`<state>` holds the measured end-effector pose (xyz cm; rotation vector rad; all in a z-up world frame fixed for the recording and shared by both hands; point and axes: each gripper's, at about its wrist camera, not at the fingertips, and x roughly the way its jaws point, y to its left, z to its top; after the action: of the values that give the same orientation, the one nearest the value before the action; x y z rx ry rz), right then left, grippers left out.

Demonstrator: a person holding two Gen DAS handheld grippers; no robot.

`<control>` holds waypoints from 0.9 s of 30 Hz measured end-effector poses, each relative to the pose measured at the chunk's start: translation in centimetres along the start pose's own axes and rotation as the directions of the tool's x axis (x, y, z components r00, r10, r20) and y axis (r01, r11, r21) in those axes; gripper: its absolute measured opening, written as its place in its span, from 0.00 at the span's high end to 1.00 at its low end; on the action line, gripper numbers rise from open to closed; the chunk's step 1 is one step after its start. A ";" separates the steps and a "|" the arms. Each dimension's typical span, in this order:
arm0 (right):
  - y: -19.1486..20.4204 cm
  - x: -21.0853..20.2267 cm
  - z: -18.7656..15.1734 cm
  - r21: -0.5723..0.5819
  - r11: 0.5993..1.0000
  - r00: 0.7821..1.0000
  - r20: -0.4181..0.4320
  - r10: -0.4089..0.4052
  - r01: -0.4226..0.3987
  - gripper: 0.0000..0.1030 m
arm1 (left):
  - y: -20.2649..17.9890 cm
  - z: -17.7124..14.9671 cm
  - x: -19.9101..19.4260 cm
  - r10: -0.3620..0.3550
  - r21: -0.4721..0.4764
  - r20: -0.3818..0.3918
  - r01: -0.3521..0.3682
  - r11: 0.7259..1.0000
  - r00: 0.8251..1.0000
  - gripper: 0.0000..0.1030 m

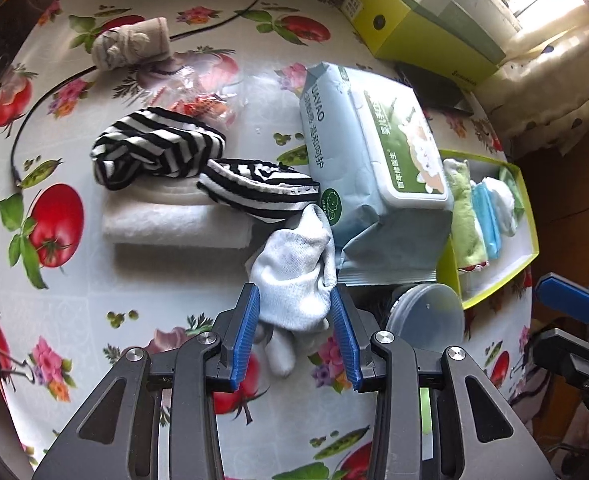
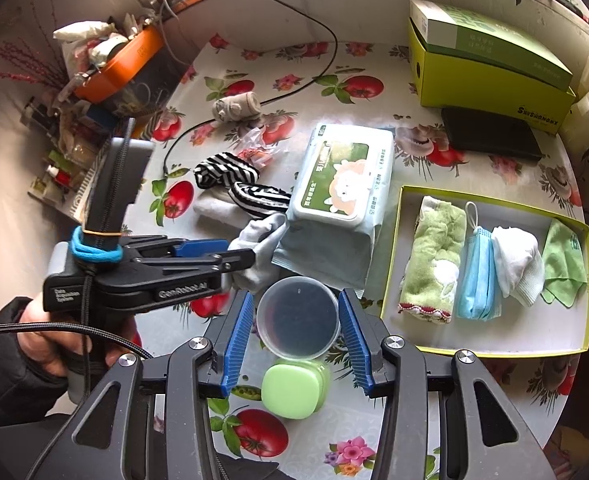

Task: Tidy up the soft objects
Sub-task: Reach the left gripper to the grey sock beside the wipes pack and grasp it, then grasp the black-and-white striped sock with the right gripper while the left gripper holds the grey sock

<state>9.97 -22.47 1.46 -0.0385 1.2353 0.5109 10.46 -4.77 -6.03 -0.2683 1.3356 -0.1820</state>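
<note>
My left gripper (image 1: pixel 295 300) is around a pale white sock (image 1: pixel 298 276) on the flowered tablecloth; both blue pads touch its sides, and it also shows in the right wrist view (image 2: pixel 254 252). Striped black-and-white socks (image 1: pixel 162 152) lie on a folded white towel (image 1: pixel 174 220) beyond it. A rolled beige sock (image 1: pixel 134 42) lies far left. The yellow-green tray (image 2: pixel 490 344) at right holds a green towel (image 2: pixel 434 256), a blue mask (image 2: pixel 478 276), a white sock (image 2: pixel 518 260) and a green cloth (image 2: pixel 564 268). My right gripper (image 2: pixel 294 308) is open on both sides of a clear round container (image 2: pixel 298 320), empty.
A wet-wipes pack (image 1: pixel 374 172) lies between the socks and the tray. A green box (image 2: pixel 490 60) and a black wallet (image 2: pixel 490 136) sit at the back right. A green case (image 2: pixel 294 388) lies below the container. A black cable (image 1: pixel 54 96) crosses the table's left.
</note>
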 end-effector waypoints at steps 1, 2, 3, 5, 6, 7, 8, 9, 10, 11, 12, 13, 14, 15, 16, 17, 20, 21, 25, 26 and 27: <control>0.0 0.1 0.1 -0.002 1.000 1.000 -0.003 -0.001 0.001 0.58 | -0.1 0.0 0.2 -0.005 0.003 -0.004 0.005 1.000 1.000 0.63; 0.1 0.2 0.2 -0.004 1.000 1.000 -0.004 -0.001 0.001 0.58 | -0.1 0.0 0.5 -0.007 0.004 -0.009 0.007 1.000 1.000 0.63; 0.1 0.3 0.3 -0.006 1.000 1.000 -0.006 -0.001 0.001 0.58 | -0.1 0.1 0.7 -0.005 0.007 -0.013 0.005 1.000 1.000 0.63; 0.2 0.5 0.4 -0.010 1.000 1.000 -0.012 -0.001 0.001 0.58 | -0.1 0.1 1.1 -0.002 0.011 -0.019 0.002 1.000 1.000 0.63; 0.3 0.6 0.5 -0.013 1.000 1.000 -0.014 -0.001 0.001 0.58 | -0.2 0.0 1.3 0.000 0.014 -0.021 0.001 1.000 1.000 0.63; 0.3 0.7 0.5 -0.016 1.000 1.000 -0.016 -0.001 0.001 0.58 | -0.2 -0.1 1.4 0.005 0.019 -0.021 -0.005 1.000 1.000 0.63; 0.4 0.8 0.6 -0.018 1.000 1.000 -0.018 -0.002 0.001 0.58 | -0.3 -0.2 1.6 0.010 0.023 -0.021 -0.009 1.000 1.000 0.63; 0.5 0.9 0.7 -0.020 1.000 1.000 -0.020 -0.002 0.001 0.58 | -0.4 -0.3 1.7 0.012 0.029 -0.019 -0.012 0.999 1.000 0.63; 0.6 1.0 0.7 -0.023 1.000 1.000 -0.022 -0.002 0.001 0.58 | -0.4 -0.3 1.8 0.018 0.035 -0.017 -0.017 0.999 1.000 0.63; 0.7 1.1 0.8 -0.026 1.000 1.000 -0.024 -0.003 0.002 0.58 | -0.5 -0.4 1.9 0.031 0.045 -0.016 -0.030 0.999 0.999 0.63; 0.7 1.1 0.8 -0.028 1.000 1.000 -0.026 -0.004 0.003 0.58 | -0.6 -0.5 2.1 0.045 0.053 -0.018 -0.044 0.998 0.999 0.63; 0.8 1.2 0.9 -0.031 1.000 1.000 -0.028 -0.004 0.004 0.58 | -0.7 -0.7 2.2 0.049 0.054 -0.017 -0.048 0.997 0.999 0.63; 0.9 1.2 0.9 -0.034 0.999 1.000 -0.029 -0.006 0.005 0.58 | -0.8 -0.8 2.3 0.053 0.058 -0.014 -0.053 0.997 0.998 0.67; 0.9 1.2 0.9 -0.035 0.999 1.000 -0.030 -0.006 0.005 0.58 | -0.9 -0.9 2.3 0.061 0.065 -0.010 -0.060 0.996 0.998 0.70; 0.9 1.3 0.9 -0.036 0.999 0.999 -0.031 -0.007 0.006 0.58 | -1.1 -1.0 2.3 0.067 0.070 -0.005 -0.066 0.995 0.998 0.71; 1.0 1.3 1.0 -0.037 0.999 0.999 -0.032 -0.009 0.008 0.58 | -1.2 -1.1 2.2 0.068 0.069 -0.001 -0.067 0.995 0.998 0.74; 1.0 1.3 1.0 -0.039 0.999 0.999 -0.033 -0.012 0.011 0.58 | -1.2 -1.1 1.7 0.074 0.062 0.010 -0.074 0.995 0.997 0.78; 1.0 1.3 1.0 -0.040 0.999 0.999 -0.032 -0.013 0.011 0.58 | -1.1 -1.2 1.4 0.075 0.059 0.017 -0.076 0.995 0.997 0.78; 1.1 1.4 1.2 -0.055 0.998 0.999 -0.033 -0.015 0.013 0.58 | -0.7 -1.4 0.2 0.088 0.044 0.043 -0.089 0.995 0.995 0.79; 1.2 1.4 1.3 -0.062 0.998 0.999 -0.033 -0.015 0.013 0.58 | -0.5 -1.5 -0.2 0.091 0.038 0.049 -0.093 0.995 0.995 0.79; 1.3 1.4 1.4 -0.069 0.998 0.999 -0.034 -0.015 0.013 0.58 | -0.3 -1.5 -0.5 0.097 0.031 0.056 -0.099 0.995 0.994 0.79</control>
<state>11.02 -20.36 0.98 -0.1143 1.2496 0.5425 8.85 -5.03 -5.78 -0.1780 1.2872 -0.1135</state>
